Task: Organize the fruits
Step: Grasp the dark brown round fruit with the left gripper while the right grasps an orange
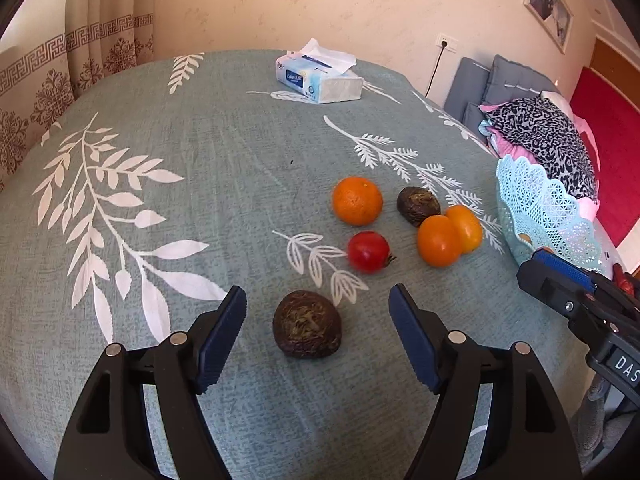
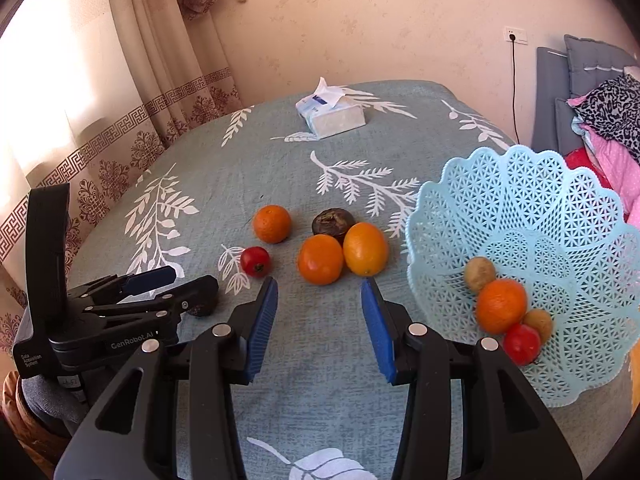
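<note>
Fruits loose on leaf-print cloth, basket right, tissue pack behind, both fingers open, empty.

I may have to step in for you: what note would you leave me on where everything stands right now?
Left tool: open, nothing held, the near dark brown fruit on the cloth between its fingers.
Right tool: open, empty, aimed at the loose fruit.
Done: four fruits lie in the blue basket, among them an orange and a red fruit.
Left: six fruits on the tablecloth to move into the basket.
</note>
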Demonstrator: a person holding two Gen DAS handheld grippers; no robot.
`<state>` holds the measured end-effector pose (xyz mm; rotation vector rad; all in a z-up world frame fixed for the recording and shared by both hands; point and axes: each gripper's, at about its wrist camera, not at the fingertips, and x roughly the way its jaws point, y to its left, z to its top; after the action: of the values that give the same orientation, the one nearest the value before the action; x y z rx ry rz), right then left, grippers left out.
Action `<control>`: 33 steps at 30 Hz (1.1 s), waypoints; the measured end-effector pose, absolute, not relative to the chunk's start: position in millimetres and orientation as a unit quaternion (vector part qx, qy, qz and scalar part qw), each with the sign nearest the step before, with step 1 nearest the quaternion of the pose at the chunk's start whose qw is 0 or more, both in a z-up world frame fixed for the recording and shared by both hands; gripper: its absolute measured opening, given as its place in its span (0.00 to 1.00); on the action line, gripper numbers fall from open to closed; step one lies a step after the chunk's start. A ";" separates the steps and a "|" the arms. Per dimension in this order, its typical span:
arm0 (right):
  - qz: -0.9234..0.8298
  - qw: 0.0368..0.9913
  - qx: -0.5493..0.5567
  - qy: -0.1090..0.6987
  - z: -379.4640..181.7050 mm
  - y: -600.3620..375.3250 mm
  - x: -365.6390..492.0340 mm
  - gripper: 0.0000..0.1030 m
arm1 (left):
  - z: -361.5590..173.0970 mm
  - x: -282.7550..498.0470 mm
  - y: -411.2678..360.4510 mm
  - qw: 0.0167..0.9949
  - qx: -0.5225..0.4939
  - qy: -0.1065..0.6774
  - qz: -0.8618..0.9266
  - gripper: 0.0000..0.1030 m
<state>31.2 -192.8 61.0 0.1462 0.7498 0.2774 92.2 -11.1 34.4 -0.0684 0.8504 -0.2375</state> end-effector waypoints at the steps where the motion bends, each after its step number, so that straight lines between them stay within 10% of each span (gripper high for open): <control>1: 0.136 0.916 0.070 0.370 58.4 -188.8 33.0 0.44 | 32.7 92.3 -9.5 0.903 -0.034 0.413 -0.114 0.71; 13: 0.112 0.905 0.040 0.409 32.3 -167.1 63.5 0.44 | 16.5 94.3 -13.4 0.895 -0.023 0.431 -0.116 0.71; 21: 0.093 0.903 0.019 0.420 24.6 -155.3 84.6 0.44 | 15.2 96.8 -9.2 0.896 -0.027 0.427 -0.114 0.38; 33: 0.060 0.900 -0.004 0.433 13.0 -146.0 109.0 0.44 | 18.1 91.7 -2.9 0.901 -0.042 0.415 -0.120 0.38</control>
<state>109.0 -146.0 13.0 -0.0086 0.8956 0.1241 91.7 -2.9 18.1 -0.0875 0.8580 -0.2484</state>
